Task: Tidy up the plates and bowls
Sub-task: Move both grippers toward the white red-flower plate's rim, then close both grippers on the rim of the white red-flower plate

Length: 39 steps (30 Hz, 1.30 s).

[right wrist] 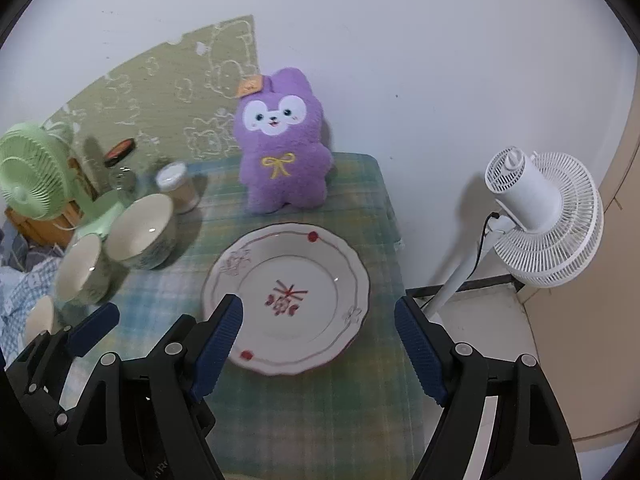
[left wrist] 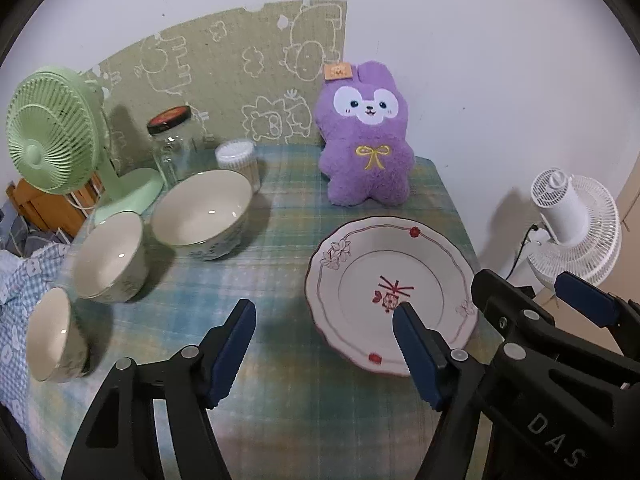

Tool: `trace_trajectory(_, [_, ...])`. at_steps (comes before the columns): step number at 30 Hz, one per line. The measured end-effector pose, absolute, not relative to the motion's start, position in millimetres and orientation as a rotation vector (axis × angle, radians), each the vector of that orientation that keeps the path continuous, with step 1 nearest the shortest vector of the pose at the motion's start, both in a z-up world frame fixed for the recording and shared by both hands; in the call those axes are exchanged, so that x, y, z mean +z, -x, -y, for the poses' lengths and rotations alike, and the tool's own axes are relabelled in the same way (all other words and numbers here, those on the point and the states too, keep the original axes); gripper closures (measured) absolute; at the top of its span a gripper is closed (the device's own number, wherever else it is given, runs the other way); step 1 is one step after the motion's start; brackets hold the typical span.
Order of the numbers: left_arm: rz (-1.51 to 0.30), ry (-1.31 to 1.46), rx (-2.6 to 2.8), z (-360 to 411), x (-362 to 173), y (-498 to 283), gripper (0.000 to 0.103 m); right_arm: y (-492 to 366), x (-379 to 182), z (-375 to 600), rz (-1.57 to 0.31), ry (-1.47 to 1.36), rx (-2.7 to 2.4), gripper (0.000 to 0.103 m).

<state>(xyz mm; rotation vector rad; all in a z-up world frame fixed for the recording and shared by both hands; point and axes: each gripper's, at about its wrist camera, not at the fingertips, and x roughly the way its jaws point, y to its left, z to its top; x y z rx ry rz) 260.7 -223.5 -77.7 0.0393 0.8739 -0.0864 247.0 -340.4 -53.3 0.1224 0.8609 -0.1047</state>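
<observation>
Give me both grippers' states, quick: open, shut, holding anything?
Left gripper: open, holding nothing, above the tablecloth beside the plate.
Right gripper: open, holding nothing, over the plate's near edge.

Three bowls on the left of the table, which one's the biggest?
The big bowl, farthest back in the row, beside the swab jar. The middle bowl and the near bowl are clearly smaller.

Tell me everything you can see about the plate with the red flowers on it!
The plate is round, white and glossy like ceramic, with a wavy, dark-edged rim. A red flower drawing sits in its middle, and a thin line with pale blossoms and red dots runs around the border. It is empty and lies flat on the checked tablecloth, in front of the purple plush bunny. Neither gripper is touching it.
</observation>
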Motion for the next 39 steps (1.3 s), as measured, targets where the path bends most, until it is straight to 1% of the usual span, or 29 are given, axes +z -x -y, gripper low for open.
trace_trajectory(3, [-0.881, -0.044, -0.077, 233, -92, -272, 0.031, -259, -68, 347, -0.862, -0.134, -0.109, 0.022])
trace_trajectory(6, [-0.888, -0.048, -0.071, 239, -105, -282, 0.034, -269, -80, 353, -0.856, -0.139, -0.116, 0.022])
trace_trajectory(13, [-0.903, -0.047, -0.064, 243, -124, -300, 0.034, -289, -103, 359, -0.868, -0.155, -0.116, 0.022])
trace_trajectory(16, [-0.919, -0.049, -0.061, 245, -130, -307, 0.034, -294, -109, 361, -0.865, -0.159, -0.115, 0.026])
trace_trajectory(18, [-0.924, -0.056, -0.061, 246, -134, -310, 0.037, -298, -113, 361, -0.869, -0.147, -0.114, 0.027])
trace_trajectory(19, [-0.926, -0.058, -0.062, 247, -136, -312, 0.04, -300, -115, 361, -0.872, -0.143, -0.114, 0.027])
trace_trajectory(20, [-0.93, -0.062, -0.061, 247, -138, -314, 0.042, -302, -118, 362, -0.877, -0.14, -0.116, 0.027])
trace_trajectory(24, [-0.964, -0.05, -0.056, 248, -144, -319, 0.042, -305, -124, 365, -0.886, -0.155, -0.119, 0.027])
trace_trajectory(29, [-0.961, -0.068, -0.045, 248, -146, -325, 0.046, -311, -128, 365, -0.895, -0.158, -0.111, 0.028])
trace_trajectory(31, [-0.96, -0.08, -0.045, 248, -147, -327, 0.047, -314, -130, 365, -0.905, -0.161, -0.111, 0.029])
trace_trajectory(34, [-0.965, -0.099, -0.046, 248, -148, -328, 0.048, -317, -136, 366, -0.932, -0.175, -0.105, 0.035])
trace_trajectory(38, [-0.993, -0.129, -0.046, 250, -154, -333, 0.049, -322, -145, 365, -0.968, -0.179, -0.103, 0.036])
trace_trajectory(39, [-1.002, -0.133, -0.041, 250, -156, -333, 0.05, -322, -147, 366, -0.976, -0.182, -0.1, 0.039])
